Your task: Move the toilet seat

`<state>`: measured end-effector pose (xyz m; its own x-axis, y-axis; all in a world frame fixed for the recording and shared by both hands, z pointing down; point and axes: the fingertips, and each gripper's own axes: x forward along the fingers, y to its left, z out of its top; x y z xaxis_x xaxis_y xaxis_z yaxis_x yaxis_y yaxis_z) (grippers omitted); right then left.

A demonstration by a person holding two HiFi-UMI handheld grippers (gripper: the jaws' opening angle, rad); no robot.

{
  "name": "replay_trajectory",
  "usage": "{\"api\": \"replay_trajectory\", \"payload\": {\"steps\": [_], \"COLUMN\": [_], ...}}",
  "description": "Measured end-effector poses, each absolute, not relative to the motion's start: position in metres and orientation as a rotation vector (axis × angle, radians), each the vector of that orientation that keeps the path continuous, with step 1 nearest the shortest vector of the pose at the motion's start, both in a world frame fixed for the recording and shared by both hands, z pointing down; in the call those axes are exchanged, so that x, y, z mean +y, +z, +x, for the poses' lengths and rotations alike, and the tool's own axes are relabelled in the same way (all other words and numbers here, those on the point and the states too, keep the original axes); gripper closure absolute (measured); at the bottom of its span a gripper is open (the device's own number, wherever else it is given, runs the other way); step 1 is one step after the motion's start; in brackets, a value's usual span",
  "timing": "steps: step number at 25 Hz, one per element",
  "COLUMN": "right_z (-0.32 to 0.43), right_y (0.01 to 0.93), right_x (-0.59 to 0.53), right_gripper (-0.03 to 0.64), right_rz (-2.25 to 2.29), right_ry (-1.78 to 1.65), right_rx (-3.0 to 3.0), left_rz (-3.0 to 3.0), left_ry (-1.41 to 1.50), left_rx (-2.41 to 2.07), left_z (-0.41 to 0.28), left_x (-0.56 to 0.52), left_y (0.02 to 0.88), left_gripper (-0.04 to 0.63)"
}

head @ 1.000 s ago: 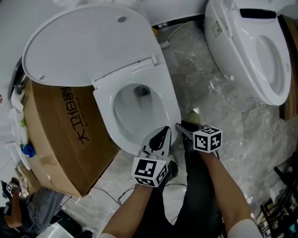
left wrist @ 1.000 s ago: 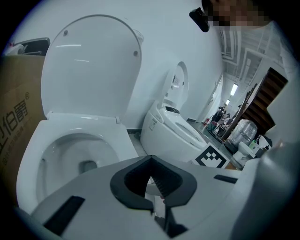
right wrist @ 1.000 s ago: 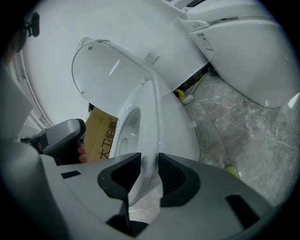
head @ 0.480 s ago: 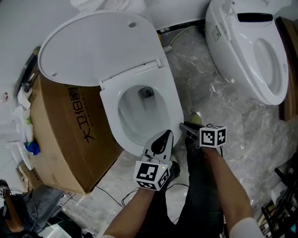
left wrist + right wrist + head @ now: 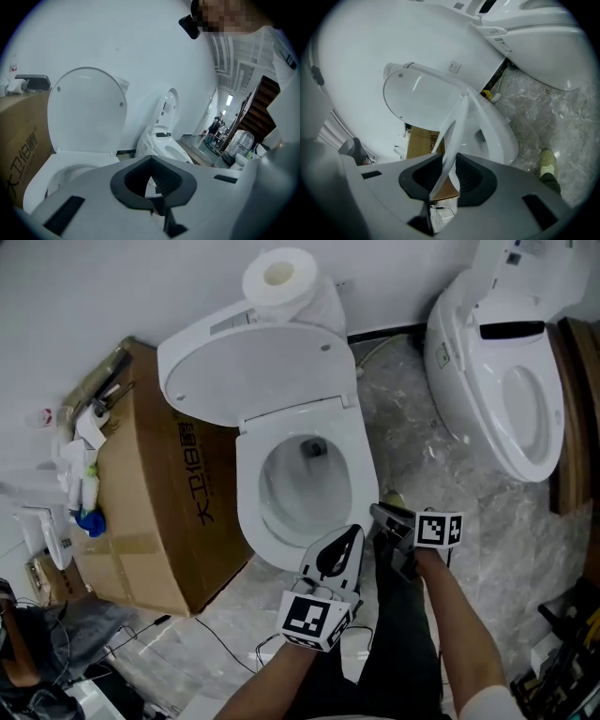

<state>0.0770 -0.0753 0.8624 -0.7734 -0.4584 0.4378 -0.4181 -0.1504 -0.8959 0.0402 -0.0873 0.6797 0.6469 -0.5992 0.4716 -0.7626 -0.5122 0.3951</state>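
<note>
My right gripper's point(image 5: 449, 159) jaws have just been closing and now clench the front edge of the seat point(image 5: 456, 123), a thin white band that runs edge-on between the pads. From there the seat slopes up and away to its hinge at the foot of the lid point(image 5: 253, 371), so its front is lifted clear of the bowl point(image 5: 499, 136) with a gap showing between them. My left gripper's point(image 5: 153, 158) jaws are closed tip to tip with nothing between them. In the head view it sits just left of the right one at the front rim of the bowl; whether it touches the rim I cannot tell. The lid stands swung open behind the bowl, and a paper roll point(image 5: 279, 276) sits behind its top. A cardboard box point(image 5: 150, 512) stands against the toilet's left side. A second toilet point(image 5: 506, 399) is well apart to the right, across the marbled floor point(image 5: 441, 474). A shoe point(image 5: 548, 161) shows on the floor near the bowl's front.
</note>
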Motion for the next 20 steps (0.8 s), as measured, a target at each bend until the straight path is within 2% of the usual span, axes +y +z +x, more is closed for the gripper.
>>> {"api": "replay_trajectory", "payload": {"steps": [6, 20], "right_z": [0.079, 0.081], "right_y": [0.804, 0.724], "right_x": [-0.103, -0.188], "right_gripper": [0.517, 0.472], "right_rz": [-1.000, -0.855], "right_ry": [-2.128, -2.135], "right_rx": [1.981, 1.878], "left_rz": [2.297, 2.313], "left_ry": [0.284, 0.194], "left_rx": [-1.105, -1.268], "left_z": [0.044, 0.039], "left_x": [-0.102, -0.153], "left_y": [0.601, 0.518], "left_gripper": [0.586, 0.586]}}
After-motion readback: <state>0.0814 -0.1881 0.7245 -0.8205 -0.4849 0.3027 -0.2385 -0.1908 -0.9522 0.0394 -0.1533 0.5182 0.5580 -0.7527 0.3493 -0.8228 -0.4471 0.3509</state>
